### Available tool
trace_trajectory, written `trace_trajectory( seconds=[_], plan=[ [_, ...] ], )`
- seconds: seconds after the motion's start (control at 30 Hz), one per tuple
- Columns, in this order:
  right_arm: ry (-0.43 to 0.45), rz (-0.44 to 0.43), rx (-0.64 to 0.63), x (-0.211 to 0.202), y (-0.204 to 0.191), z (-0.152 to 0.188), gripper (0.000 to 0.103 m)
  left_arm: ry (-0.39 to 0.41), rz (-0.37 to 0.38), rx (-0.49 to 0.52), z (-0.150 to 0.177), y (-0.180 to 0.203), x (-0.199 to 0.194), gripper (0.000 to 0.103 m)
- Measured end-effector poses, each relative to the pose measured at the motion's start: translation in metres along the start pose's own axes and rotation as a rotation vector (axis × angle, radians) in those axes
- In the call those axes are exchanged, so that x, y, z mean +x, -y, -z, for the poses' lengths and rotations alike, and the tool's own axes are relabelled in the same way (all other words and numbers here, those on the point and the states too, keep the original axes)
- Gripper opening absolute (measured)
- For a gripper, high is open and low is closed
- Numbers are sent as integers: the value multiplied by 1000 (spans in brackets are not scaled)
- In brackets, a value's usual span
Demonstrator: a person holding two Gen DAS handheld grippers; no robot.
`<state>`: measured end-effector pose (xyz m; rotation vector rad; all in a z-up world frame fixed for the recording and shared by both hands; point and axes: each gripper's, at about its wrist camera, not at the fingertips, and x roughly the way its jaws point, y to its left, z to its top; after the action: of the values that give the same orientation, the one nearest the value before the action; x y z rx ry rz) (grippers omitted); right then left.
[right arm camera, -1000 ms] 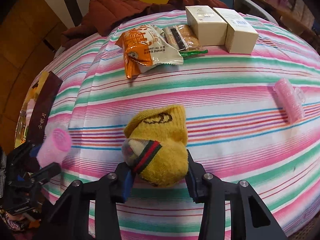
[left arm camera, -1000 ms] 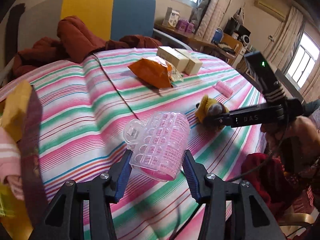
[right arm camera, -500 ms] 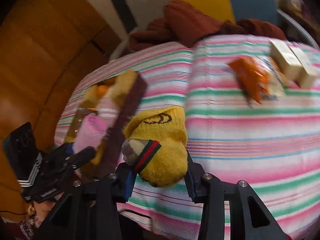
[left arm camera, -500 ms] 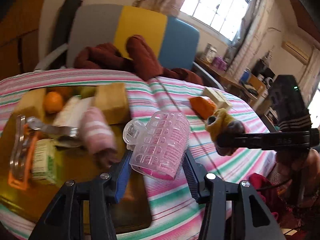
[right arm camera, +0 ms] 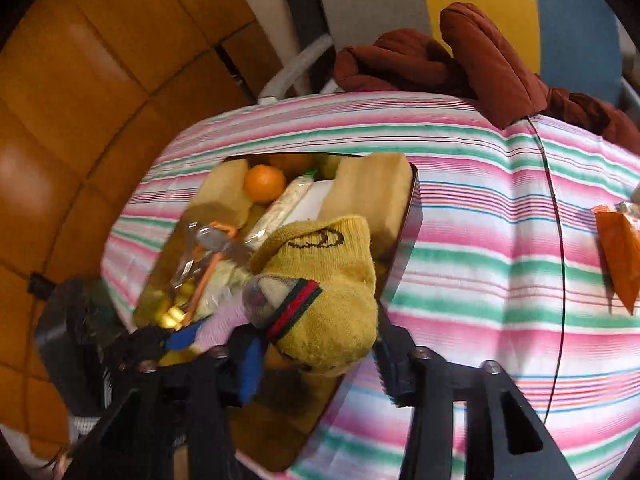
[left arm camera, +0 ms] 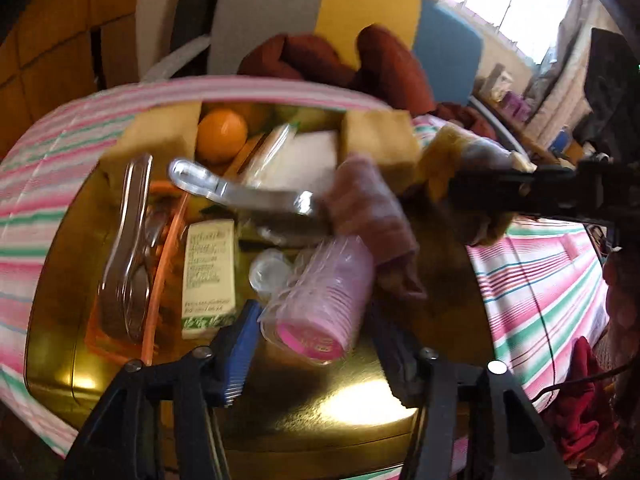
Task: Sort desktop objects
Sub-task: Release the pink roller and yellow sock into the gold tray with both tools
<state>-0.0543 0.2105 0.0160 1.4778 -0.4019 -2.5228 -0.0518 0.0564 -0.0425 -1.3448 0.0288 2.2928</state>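
The left claw (left arm camera: 316,354) was clenched on a clear-cased pink hair roller (left arm camera: 320,296) above the gold tray (left arm camera: 328,408) on the striped tabletop (right arm camera: 480,208). The right claw (right arm camera: 320,364) gripped a yellow knitted sock (right arm camera: 324,280) over the tray's right side.

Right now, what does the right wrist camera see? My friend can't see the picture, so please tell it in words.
The right gripper clamps a yellow sock over a gold tray on a striped tablecloth. The tray holds an orange and other small things. At lower left, the left gripper holds a pink hair roller.
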Motion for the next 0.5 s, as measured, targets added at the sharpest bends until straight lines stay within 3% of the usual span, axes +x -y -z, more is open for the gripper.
trace_trajectory(
  seconds=[0.03, 0.23, 0.27, 0.33, 0.4, 0.5],
  plan=[
    [1, 11, 16, 2, -1, 0, 69, 3, 13, -15, 1, -2, -2, 60],
    [46, -1, 37, -13, 3, 8, 71, 75, 88, -67, 8, -10, -19, 62],
    [56, 2, 34, -16, 3, 9, 68, 90, 85, -69, 9, -10, -22, 62],
    [69, 5, 10, -19, 1, 9, 47, 103, 66, -70, 10, -12, -23, 60],
    [58, 7, -27, -15, -2, 7, 35, 99, 41, -62, 9, -9, -22, 60],
    [13, 27, -60, 1, -9, 3, 32, 89, 29, -64, 9, -9, -22, 60]
  ],
)
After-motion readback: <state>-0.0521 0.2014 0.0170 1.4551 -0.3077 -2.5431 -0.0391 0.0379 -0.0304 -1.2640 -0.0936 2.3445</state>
